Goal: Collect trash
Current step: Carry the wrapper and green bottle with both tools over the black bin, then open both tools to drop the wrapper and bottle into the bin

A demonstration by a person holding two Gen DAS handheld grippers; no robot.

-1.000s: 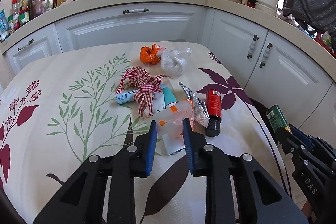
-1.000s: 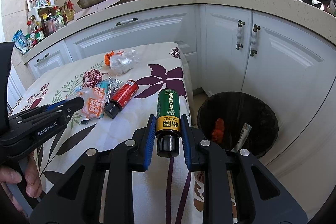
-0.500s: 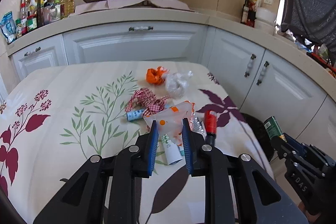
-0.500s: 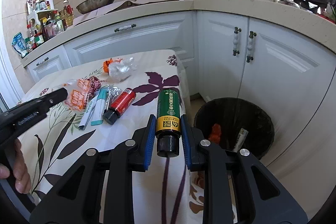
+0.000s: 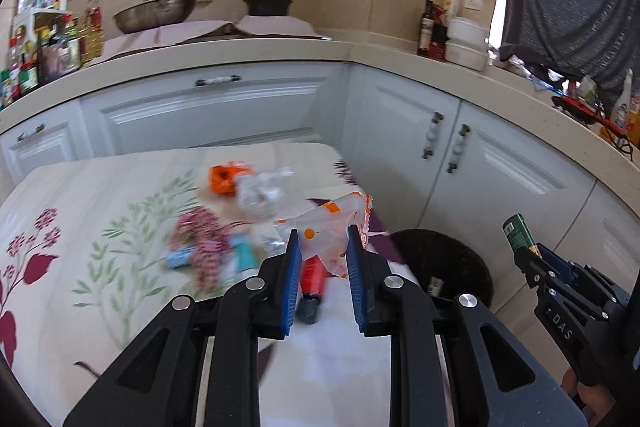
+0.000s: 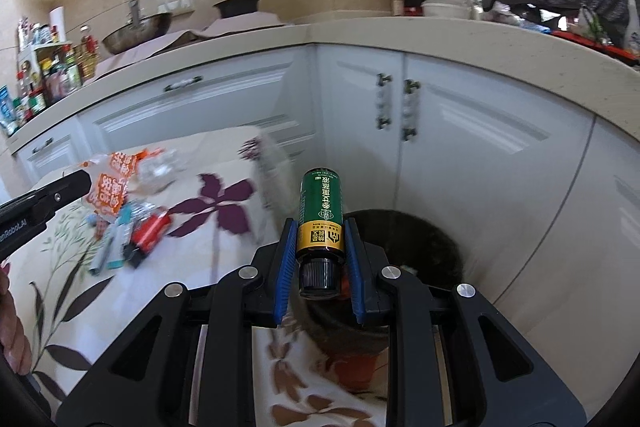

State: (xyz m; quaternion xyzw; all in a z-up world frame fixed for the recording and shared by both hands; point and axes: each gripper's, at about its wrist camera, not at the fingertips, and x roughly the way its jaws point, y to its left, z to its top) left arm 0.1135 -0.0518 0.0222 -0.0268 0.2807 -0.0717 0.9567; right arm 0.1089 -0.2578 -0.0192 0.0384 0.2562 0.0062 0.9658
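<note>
Trash in both grippers. Right gripper (image 6: 320, 267): blue pads clamped on a green cylindrical bottle with a gold label band and black ribbed cap (image 6: 321, 219), cap toward the camera, base pointing away. The bottle hangs above the near rim of a round black waste bin (image 6: 440, 247) on the floor by the white cabinet doors (image 6: 460, 131).

Left gripper (image 5: 325, 259): jaws close together, gripping a crumpled clear plastic wrapper with orange print (image 5: 334, 223), lifted off the table.

Under and beyond it, on the floral tablecloth (image 5: 100, 227), blurred: a red bottle with black cap (image 5: 312, 283), a red-and-white checked ribbon (image 5: 202, 243), pale blue tubes (image 5: 180, 259), an orange scrap (image 5: 224, 179), and a clear plastic wad (image 5: 260, 193) just beside the scrap.
</note>
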